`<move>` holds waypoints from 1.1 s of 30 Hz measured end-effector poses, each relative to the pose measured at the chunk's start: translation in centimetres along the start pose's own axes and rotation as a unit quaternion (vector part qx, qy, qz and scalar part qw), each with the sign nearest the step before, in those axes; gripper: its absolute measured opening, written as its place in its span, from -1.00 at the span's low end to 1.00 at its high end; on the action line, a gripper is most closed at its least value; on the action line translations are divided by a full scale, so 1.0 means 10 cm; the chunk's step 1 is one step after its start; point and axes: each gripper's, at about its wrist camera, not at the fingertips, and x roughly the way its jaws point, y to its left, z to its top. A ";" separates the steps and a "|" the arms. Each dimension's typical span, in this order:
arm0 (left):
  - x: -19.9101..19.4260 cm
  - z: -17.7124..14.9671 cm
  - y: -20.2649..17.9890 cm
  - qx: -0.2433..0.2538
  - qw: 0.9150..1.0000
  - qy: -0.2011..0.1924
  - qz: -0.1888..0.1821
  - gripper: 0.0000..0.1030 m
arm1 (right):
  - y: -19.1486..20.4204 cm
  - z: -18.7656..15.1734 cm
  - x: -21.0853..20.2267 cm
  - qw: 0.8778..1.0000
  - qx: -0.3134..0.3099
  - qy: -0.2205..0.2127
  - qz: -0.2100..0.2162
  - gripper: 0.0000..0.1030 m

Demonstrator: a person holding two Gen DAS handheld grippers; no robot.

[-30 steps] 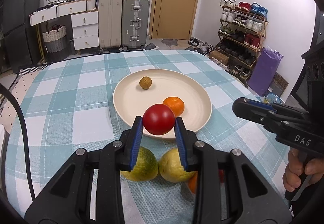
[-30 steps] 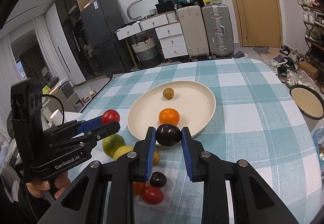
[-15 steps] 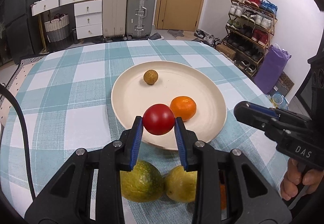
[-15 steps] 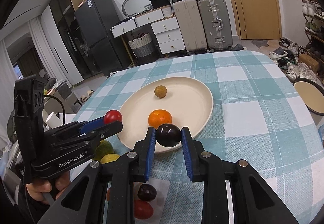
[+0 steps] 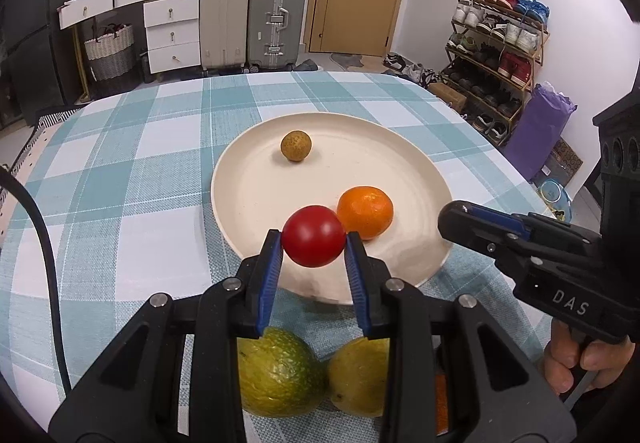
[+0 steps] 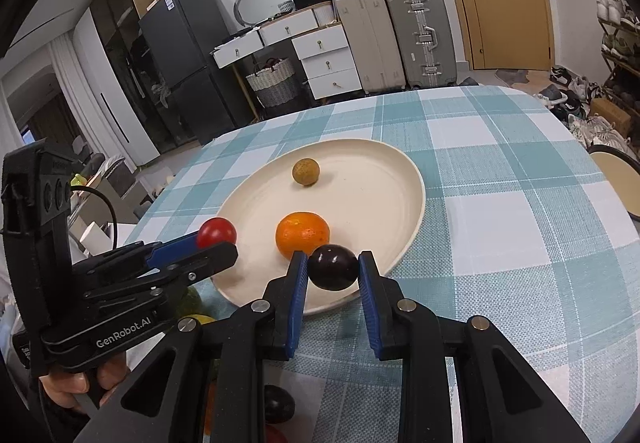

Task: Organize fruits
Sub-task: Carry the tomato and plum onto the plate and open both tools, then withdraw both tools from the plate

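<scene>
only the right wrist view shows the dark plum (image 6: 333, 267), clamped in the right hand-held gripper (image 6: 333, 277), left hand-held gripper (image 5: 313, 243) clamping the red tomato (image 5: 313, 236), orange (image 5: 365, 211) at its 1 o'clock, possibly touching

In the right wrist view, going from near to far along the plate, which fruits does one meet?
Dark plum held in the right gripper → orange mandarin → small brown round fruit → far rim of the cream plate.

One cream plate (image 5: 404, 163) sitting on the worktop, one orange (image 5: 365, 211), one small brown fruit (image 5: 296, 146), one red tomato (image 5: 313, 236), one dark plum (image 6: 333, 267), two yellow-green fruits (image 5: 280, 375) lying nearby, two suitcases (image 5: 276, 17) standing behind.
</scene>
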 end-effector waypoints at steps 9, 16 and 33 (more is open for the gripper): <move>0.02 -0.02 -0.02 0.002 1.000 0.003 0.003 -0.44 | -0.04 -0.01 0.03 1.000 0.007 -0.004 0.007 -0.48; 0.04 -0.03 -0.04 0.006 1.000 0.002 0.005 -0.44 | -0.02 -0.02 0.01 1.000 0.002 -0.012 0.013 -0.43; -0.49 -0.12 0.04 -0.006 0.999 -0.043 0.021 0.70 | 0.01 -0.08 -0.30 0.999 -0.011 -0.038 -0.016 0.84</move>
